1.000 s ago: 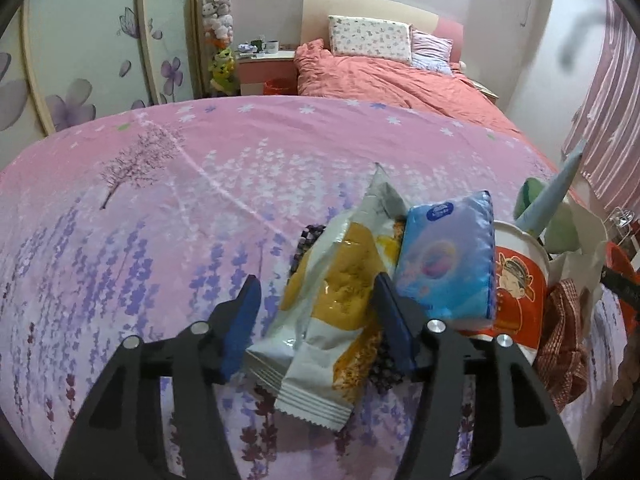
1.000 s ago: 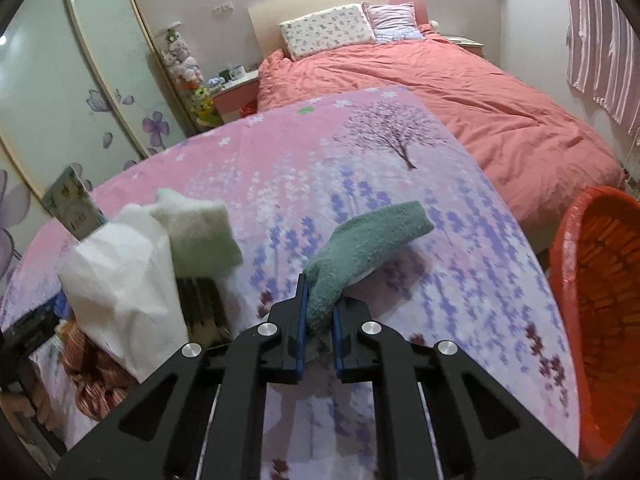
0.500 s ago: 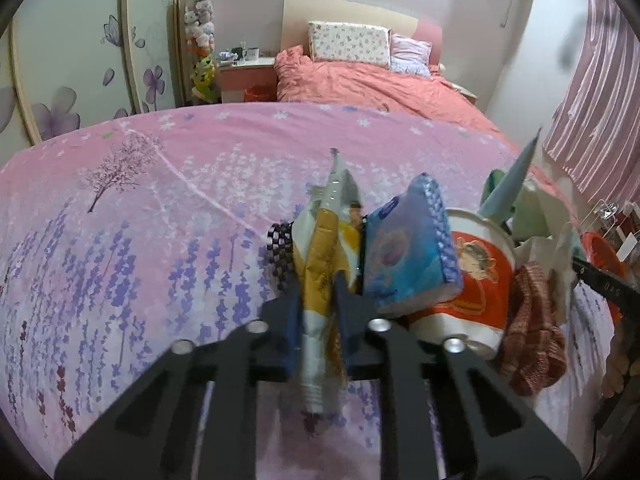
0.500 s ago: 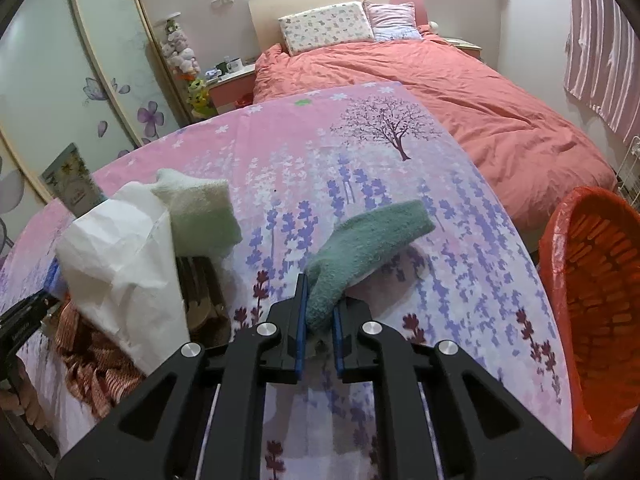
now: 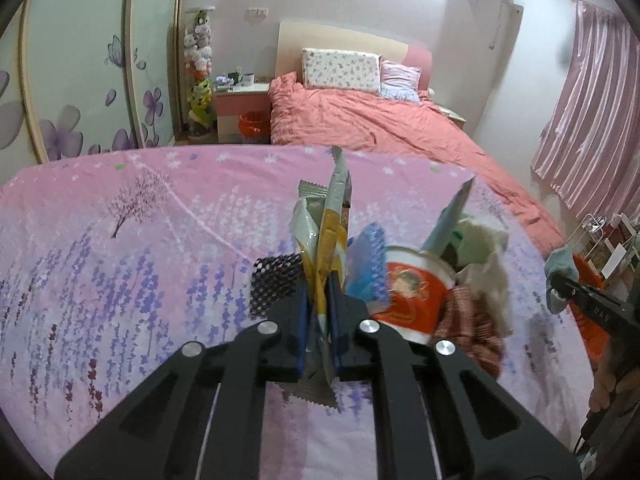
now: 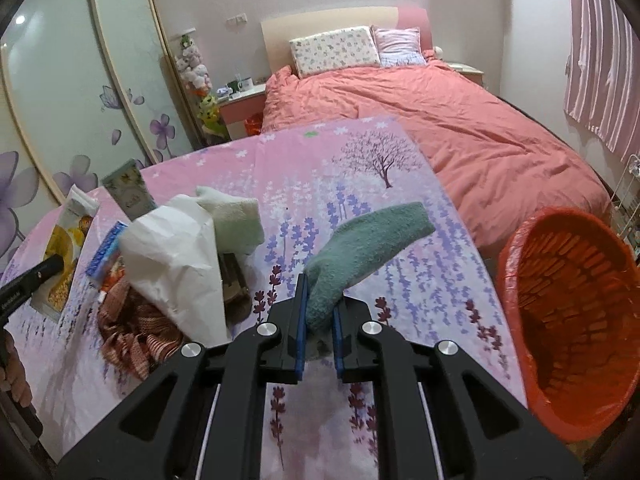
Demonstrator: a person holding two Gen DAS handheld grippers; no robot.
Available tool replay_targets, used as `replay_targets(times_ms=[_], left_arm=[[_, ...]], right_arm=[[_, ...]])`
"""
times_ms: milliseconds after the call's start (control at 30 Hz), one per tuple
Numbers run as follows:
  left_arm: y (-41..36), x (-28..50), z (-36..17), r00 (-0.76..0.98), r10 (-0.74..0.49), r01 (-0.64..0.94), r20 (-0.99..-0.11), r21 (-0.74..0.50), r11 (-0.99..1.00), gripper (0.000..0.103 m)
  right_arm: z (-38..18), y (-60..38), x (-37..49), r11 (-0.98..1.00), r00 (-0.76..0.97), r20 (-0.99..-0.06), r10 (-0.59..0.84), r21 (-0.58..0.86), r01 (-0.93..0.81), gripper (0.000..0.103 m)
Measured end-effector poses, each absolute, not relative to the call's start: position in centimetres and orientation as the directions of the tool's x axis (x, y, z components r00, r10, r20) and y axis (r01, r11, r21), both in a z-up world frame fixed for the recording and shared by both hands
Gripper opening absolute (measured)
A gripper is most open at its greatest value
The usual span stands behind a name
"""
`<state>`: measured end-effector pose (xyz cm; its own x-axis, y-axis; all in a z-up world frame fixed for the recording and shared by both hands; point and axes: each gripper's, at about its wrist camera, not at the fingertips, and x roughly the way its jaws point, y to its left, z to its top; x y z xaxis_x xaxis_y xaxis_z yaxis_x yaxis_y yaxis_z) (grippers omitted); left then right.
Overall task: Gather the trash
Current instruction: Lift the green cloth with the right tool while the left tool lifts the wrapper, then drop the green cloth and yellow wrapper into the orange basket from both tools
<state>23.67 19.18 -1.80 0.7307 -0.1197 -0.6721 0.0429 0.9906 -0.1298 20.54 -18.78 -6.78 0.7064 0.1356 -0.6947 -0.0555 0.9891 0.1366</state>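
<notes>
In the left wrist view, the left gripper (image 5: 319,312) is seen clamped tight on a yellow-and-white snack wrapper (image 5: 326,236), which is squeezed edge-on between the blue pads and stands up from them toward twelve o'clock, clear of the pink flowered cloth (image 5: 132,248). A blue tissue pack (image 5: 366,264) is found just at two o'clock of the fingertips, leaning against a red-and-white paper cup (image 5: 412,296). A black mesh piece (image 5: 276,276) lies at ten o'clock of the fingertips. A checked brown cloth (image 5: 472,328) and crumpled white paper (image 5: 494,260) are piled at three o'clock.

In the right wrist view, the right gripper (image 6: 319,320) is closed on one end of a teal sock (image 6: 360,248), whose free end is raised toward one o'clock above the cloth. A red basket (image 6: 516,272) is placed at three o'clock, off the cloth's edge. A white paper bag (image 6: 180,256) and a pale green sock (image 6: 232,220) are heaped at ten o'clock.
</notes>
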Motion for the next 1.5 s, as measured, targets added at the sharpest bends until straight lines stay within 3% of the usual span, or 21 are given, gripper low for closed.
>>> replay_targets(times_ms=[433, 733, 1100, 1500], left_arm=[[13.2, 20.2, 3.7, 0.769, -0.183, 0.122, -0.613, -0.14, 0.983, 0.01], [5.5, 19.0, 5.4, 0.755, -0.312, 0.259, -0.576, -0.176, 0.95, 0.01], [-4.7, 18.3, 5.0, 0.687, -0.455, 0.411, -0.566, -0.213, 0.886, 0.01], [-10.5, 18.3, 3.7, 0.629, -0.526, 0.487, -0.572, -0.238, 0.841, 0.01]], right_arm=[[-3.0, -21.8, 15.8, 0.985, 0.787, -0.599, 0.144, 0.163, -0.056, 0.011], [-1.9, -25.6, 13.1, 0.987, 0.832, -0.547, 0.092, 0.16, -0.004, 0.011], [-2.0, -31.5, 10.8, 0.98, 0.851, -0.525, 0.0, 0.169, 0.104, 0.011], [-2.8, -35.1, 10.5, 0.969, 0.852, -0.521, -0.05, 0.183, 0.168, 0.011]])
